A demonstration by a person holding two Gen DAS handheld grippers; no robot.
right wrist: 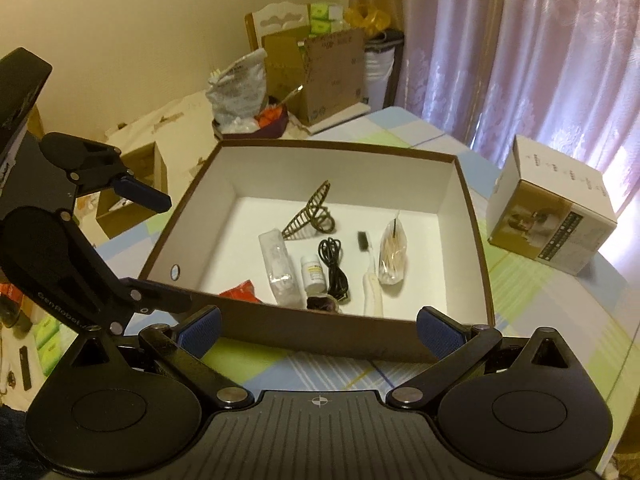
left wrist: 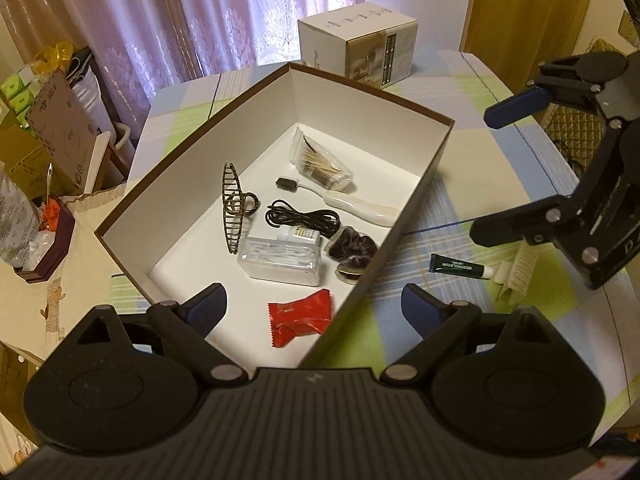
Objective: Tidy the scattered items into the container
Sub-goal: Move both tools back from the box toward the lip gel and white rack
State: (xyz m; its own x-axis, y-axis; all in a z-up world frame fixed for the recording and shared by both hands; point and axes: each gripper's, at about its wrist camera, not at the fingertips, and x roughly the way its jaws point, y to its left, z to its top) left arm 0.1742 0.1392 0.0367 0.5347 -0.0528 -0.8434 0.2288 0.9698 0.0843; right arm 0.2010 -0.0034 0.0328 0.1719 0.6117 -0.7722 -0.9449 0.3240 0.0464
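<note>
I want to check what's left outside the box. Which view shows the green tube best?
The left wrist view: the green tube lies in plain sight on the tablecloth, right of the box. The right wrist view does not show it at all.

This is a room in a home. A table with a checked blue and green cloth (left wrist: 460,184) stands by long pink curtains (left wrist: 200,12). Beside the table, cardboard boxes (right wrist: 320,76) and bags pile up.

Black hand-held gripper (left wrist: 314,300), blue finger pads (left wrist: 210,304), silver rivets.
</note>
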